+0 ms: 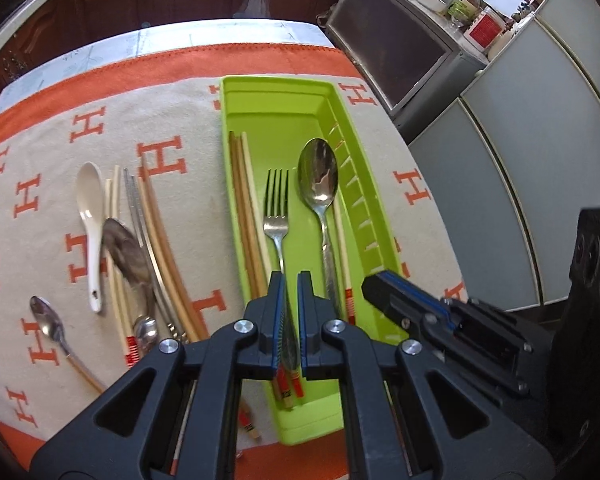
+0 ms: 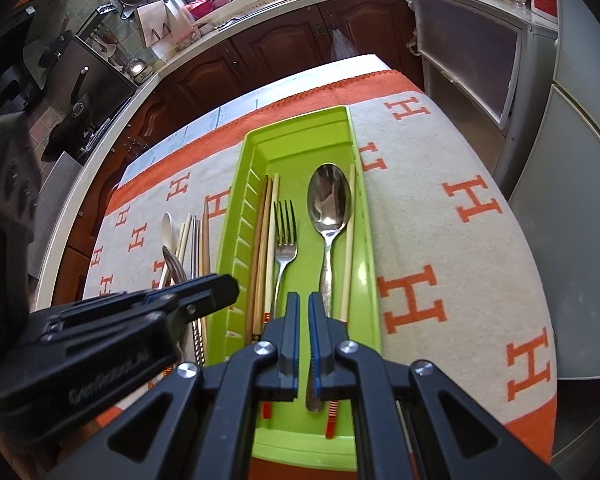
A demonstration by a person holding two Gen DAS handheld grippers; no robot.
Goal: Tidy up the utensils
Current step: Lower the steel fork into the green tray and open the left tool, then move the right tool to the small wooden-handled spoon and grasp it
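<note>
A lime-green tray [image 1: 280, 80] [image 2: 300, 114] lies lengthwise on the cloth. In it lie a fork [image 1: 277, 208] [image 2: 286, 236], a large metal spoon [image 1: 318, 172] [image 2: 330, 196], wooden chopsticks [image 1: 246, 208] [image 2: 266, 240] and one pale chopstick [image 1: 342, 248] [image 2: 350, 240]. My left gripper [image 1: 291, 278] [image 2: 230, 286] hovers shut over the fork's handle, holding nothing. My right gripper [image 2: 304, 298] [image 1: 370, 286] hovers shut over the spoon's handle, also holding nothing. Left of the tray lie a white ceramic spoon [image 1: 90, 208] [image 2: 167, 226], a blurred metal spoon [image 1: 126, 256], a small spoon [image 1: 46, 320] and more chopsticks [image 1: 156, 232].
An orange-bordered cloth with H marks [image 1: 412, 188] [image 2: 440, 220] covers the table. A grey cabinet [image 1: 396, 44] [image 2: 468, 56] stands close to the table's far right corner. Dark wooden kitchen cupboards [image 2: 284, 44] run behind the table.
</note>
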